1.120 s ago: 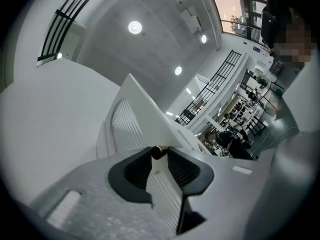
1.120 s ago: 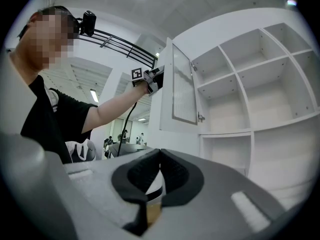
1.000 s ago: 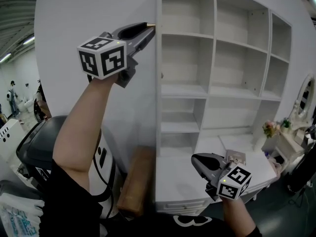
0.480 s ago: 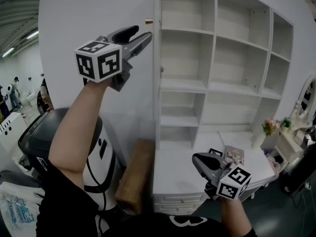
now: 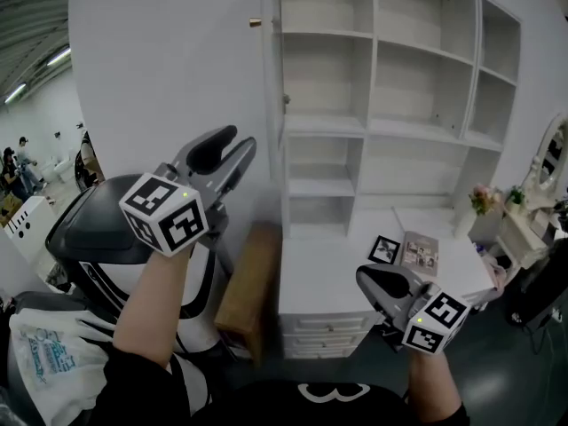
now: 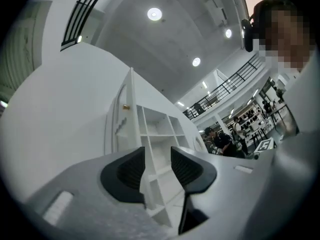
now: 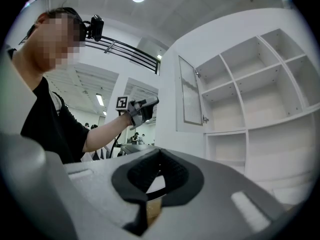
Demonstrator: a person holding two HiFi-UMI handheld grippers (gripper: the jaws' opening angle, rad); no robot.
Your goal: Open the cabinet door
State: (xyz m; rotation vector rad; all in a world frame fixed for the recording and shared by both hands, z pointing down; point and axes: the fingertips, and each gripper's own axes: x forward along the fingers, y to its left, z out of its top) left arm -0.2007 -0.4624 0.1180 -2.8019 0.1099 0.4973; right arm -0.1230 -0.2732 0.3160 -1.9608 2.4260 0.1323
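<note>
A tall white cabinet [image 5: 390, 105] with bare shelves stands above a white desk [image 5: 319, 278]. Its cabinet door [image 5: 169, 69] is swung wide open to the left of the shelves, hinged along the cabinet's left edge. A small brass knob [image 5: 256, 22] sits high on the door, near that edge.

The left gripper [image 5: 243, 138] is held up in front of the open door, well below the knob and apart from it, pointing slightly upward. Its fingers [image 6: 131, 171] are apart, have just been closing a little, and have nothing between them.

The right gripper [image 5: 364, 280] is low, near the desk's front edge, pointing level toward the shelves. Its fingers [image 7: 185, 176] meet at the tips and grip nothing.

A dark square card [image 5: 385, 248] and a small booklet [image 5: 419, 251] lie side by side on the desk toward its right edge. A brown board [image 5: 244, 295] leans just beside the desk's left edge, below the door.
</note>
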